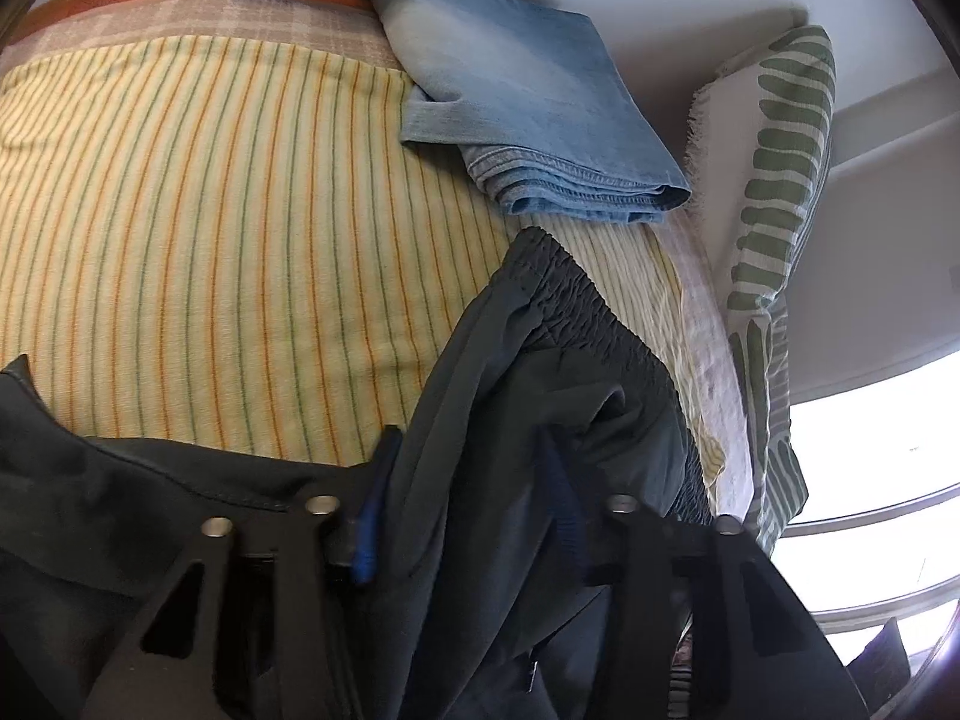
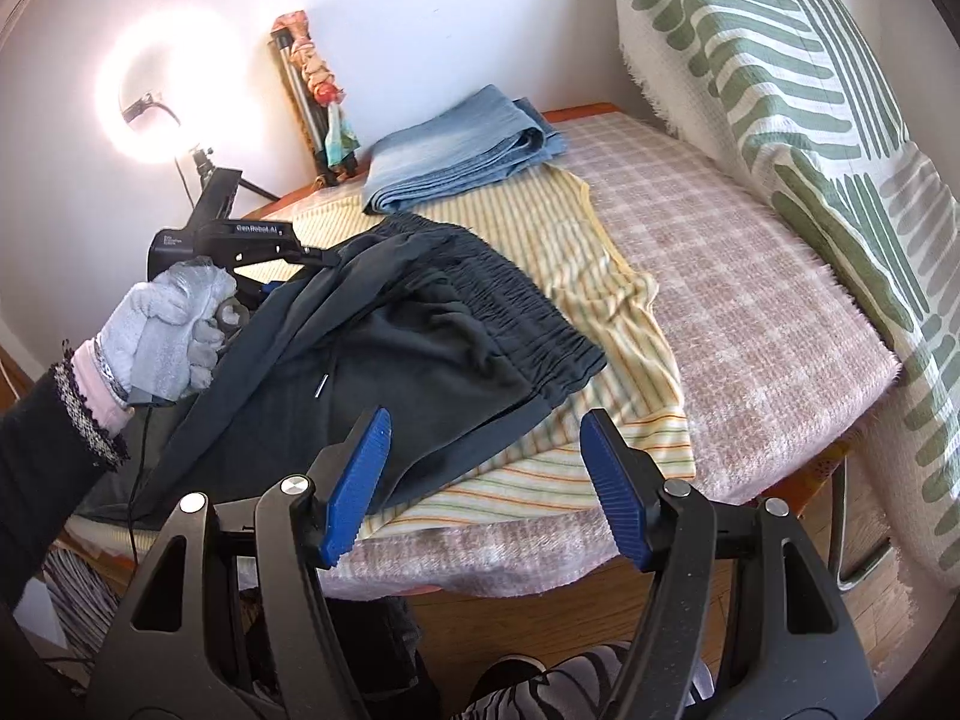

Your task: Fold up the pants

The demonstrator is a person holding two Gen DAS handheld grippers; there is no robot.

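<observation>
Dark grey pants with an elastic waistband lie on a yellow striped cloth on the table. In the left wrist view the pants drape between and over my left gripper, whose blue pads are wide apart with fabric bunched between them. From the right wrist view the left gripper reaches over the pants' far left side, held by a gloved hand. My right gripper is open and empty, hovering above the pants' near edge.
Folded blue jeans lie at the back of the table. A pink checked blanket covers the table. A green-patterned cushion stands on the right. A ring light on a stand glows at the back left.
</observation>
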